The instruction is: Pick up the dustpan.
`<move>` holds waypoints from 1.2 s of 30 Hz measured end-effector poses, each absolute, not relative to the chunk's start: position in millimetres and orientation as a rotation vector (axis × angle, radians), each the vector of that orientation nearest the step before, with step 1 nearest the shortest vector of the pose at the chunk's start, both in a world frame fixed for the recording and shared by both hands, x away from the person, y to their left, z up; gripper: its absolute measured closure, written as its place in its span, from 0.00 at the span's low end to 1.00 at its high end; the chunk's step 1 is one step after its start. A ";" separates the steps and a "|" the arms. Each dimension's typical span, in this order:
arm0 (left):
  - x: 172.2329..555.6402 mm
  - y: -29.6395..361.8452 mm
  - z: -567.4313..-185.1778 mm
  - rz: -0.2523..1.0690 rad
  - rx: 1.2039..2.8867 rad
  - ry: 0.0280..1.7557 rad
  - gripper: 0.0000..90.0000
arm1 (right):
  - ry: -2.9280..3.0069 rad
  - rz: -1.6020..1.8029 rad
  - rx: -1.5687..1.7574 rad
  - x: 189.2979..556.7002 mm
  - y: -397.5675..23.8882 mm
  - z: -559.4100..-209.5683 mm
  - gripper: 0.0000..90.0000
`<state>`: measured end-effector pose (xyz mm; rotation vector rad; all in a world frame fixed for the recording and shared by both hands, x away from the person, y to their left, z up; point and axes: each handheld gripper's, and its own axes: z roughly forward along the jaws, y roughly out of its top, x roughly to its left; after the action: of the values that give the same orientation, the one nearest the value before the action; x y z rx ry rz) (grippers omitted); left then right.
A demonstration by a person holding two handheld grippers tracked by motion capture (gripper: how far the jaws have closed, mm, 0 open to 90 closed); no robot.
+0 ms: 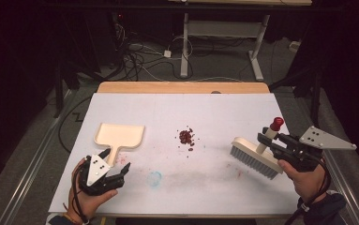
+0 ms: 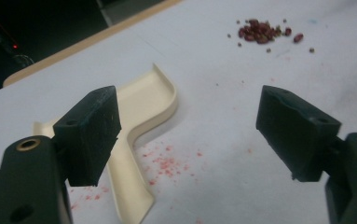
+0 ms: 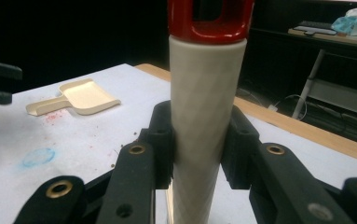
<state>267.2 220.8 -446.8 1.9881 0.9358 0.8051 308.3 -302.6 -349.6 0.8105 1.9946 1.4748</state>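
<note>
While clamped, hand-held gripper (image 3: 197,154) around brush handle (image 3: 203,116).

a cream brush (image 1: 254,157) with grey bristles and a red-capped, pale handle (image 3: 204,116) sits tilted at the worktop's right side, handle rising clear of the surface. a cream dustpan (image 1: 120,135) lies flat at the left, handle pointing toward the near edge. a small heap of dark red beans (image 1: 186,137) lies between them.
</note>
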 end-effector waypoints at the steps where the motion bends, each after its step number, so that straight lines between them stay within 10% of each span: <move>1: 267.7 219.6 -448.3 0.809 1.998 0.923 0.23 | 1.990 1.475 0.817 308.3 -302.9 -349.9 0.77; 36: 276.7 224.7 -461.3 0.811 2.098 0.976 0.24 | 1.999 1.466 0.807 321.8 -284.8 -355.6 0.78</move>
<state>276.7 224.7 -461.3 2.0984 0.9756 0.8111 321.8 -284.8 -355.6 0.8066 1.9991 1.4657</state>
